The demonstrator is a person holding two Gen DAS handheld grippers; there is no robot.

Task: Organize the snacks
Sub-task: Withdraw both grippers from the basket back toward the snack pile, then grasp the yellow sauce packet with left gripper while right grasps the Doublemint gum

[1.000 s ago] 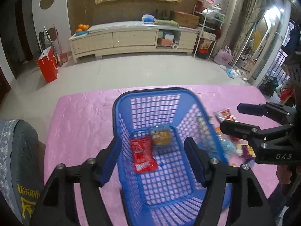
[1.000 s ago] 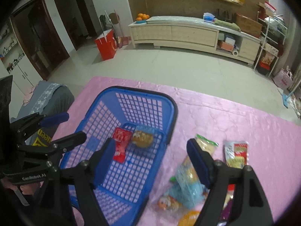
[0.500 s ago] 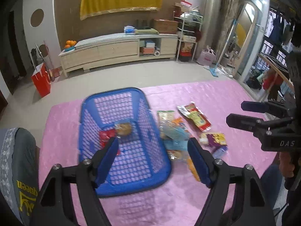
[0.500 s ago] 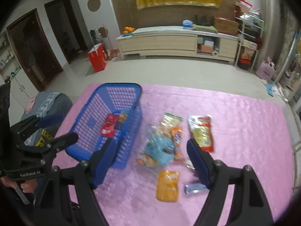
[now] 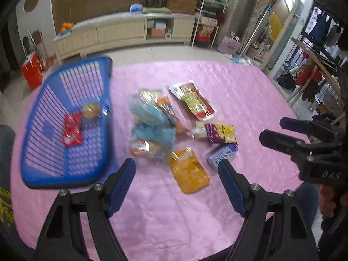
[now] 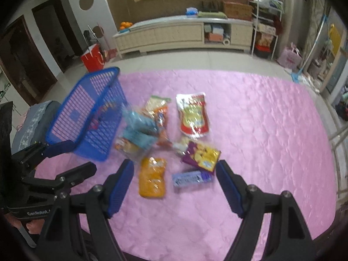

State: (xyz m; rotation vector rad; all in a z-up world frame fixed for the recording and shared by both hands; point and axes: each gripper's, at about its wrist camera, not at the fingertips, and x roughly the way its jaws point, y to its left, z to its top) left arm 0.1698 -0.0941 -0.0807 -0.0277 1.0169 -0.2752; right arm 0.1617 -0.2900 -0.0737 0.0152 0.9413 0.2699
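A blue plastic basket (image 5: 65, 174) stands on the left of the pink table, holding a red packet (image 5: 71, 130) and a round baked snack (image 5: 91, 111). Right of the basket (image 6: 95, 117) lies a loose pile: light blue wrapped packs (image 5: 150, 119), a red-yellow pouch (image 5: 193, 102), a purple-yellow packet (image 5: 221, 132), a purple bar (image 5: 221, 154) and an orange packet (image 5: 189, 171). My left gripper (image 5: 176, 169) hangs open above the orange packet, holding nothing. My right gripper (image 6: 175, 167) is open and empty over the orange packet (image 6: 152, 177) and the purple bar (image 6: 191, 178).
The pink cloth (image 5: 239, 87) covers the whole table, with its far edge toward the tiled floor. A grey cushioned chair (image 6: 37, 117) stands at the table's left side. A long cream cabinet (image 6: 174, 34) and a red bag (image 6: 92, 57) are across the room.
Both grippers have swung right, from over the basket to over the snack pile. The basket now sits at the left of both views. The left jaws have widened slightly.
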